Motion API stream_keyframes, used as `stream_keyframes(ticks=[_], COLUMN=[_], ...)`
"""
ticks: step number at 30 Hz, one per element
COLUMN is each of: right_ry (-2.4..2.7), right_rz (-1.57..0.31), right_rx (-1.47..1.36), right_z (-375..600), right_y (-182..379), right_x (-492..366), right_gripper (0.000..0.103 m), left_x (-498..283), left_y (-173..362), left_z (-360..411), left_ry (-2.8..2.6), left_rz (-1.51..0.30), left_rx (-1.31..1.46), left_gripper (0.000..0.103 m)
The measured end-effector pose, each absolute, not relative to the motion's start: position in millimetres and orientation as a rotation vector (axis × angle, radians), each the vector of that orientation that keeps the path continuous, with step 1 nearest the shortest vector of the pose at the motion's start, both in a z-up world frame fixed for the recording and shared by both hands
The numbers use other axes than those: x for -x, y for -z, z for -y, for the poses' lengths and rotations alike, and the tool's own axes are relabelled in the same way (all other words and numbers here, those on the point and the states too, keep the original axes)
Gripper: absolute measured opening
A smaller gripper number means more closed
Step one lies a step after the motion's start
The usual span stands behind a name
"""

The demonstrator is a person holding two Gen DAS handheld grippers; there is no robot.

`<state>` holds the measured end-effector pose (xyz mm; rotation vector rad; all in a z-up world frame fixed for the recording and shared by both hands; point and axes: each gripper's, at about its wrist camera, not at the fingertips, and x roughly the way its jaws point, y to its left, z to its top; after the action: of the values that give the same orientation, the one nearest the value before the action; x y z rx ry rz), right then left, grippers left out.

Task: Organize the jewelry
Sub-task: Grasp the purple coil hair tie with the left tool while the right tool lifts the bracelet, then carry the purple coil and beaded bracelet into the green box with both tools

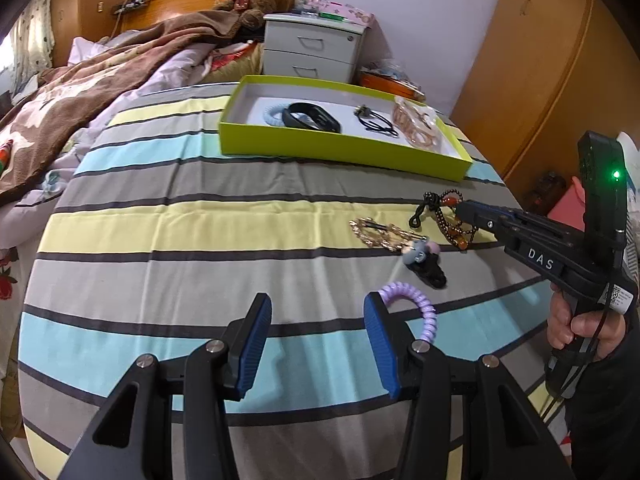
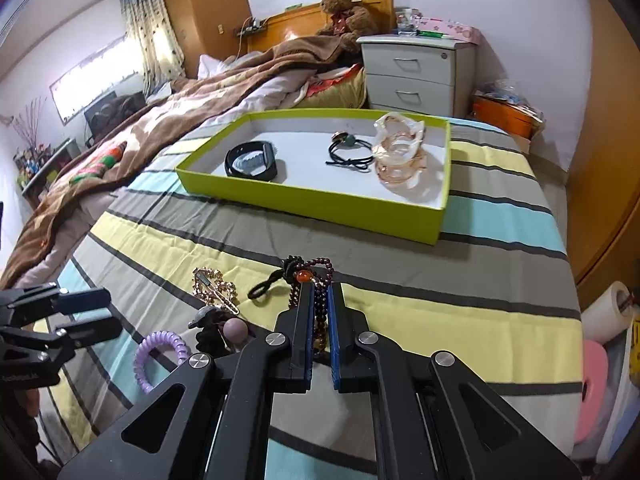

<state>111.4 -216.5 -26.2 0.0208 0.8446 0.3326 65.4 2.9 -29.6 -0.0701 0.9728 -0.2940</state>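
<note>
My right gripper [image 2: 320, 292] is shut on a dark red bead bracelet [image 2: 322, 261] with an orange bead and a black cord, which lies on the striped bedspread. In the left wrist view the same gripper [image 1: 460, 210] pinches the bracelet [image 1: 442, 216]. My left gripper [image 1: 318, 308] stands open over the spread with nothing between its fingers. A purple coil hair tie [image 1: 416, 300] lies just right of its right finger. A gold chain [image 1: 380, 236] and a black clip with grey and pink balls [image 1: 424, 260] lie between the two grippers. The green box [image 2: 312, 200] holds a black band [image 2: 250, 164], a black cord tie [image 2: 352, 152] and clear pink bracelets [image 2: 400, 152].
A rumpled brown blanket [image 2: 160, 128] covers the bed's left side. A white nightstand [image 2: 416, 76] stands behind the box, with a teddy bear [image 2: 344, 4] beside it. The bed's right edge drops off near a paper roll [image 2: 608, 312] and a wooden wardrobe.
</note>
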Motion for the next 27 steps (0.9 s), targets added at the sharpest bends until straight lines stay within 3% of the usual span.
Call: stream_keyframes(ticks=[27], right_ry=[-0.288], right_rz=[-0.69], right_rx=[-0.142], right_z=[247.9], right_y=[-10.8], right_x=[-52.8], right_gripper=[0.006], left_x=[-64.9], left_y=[43.0], left_z=[45.4], left_ry=[0.333], left_rz=[-0.995], left_rx=[-0.078], left_gripper=[0.049])
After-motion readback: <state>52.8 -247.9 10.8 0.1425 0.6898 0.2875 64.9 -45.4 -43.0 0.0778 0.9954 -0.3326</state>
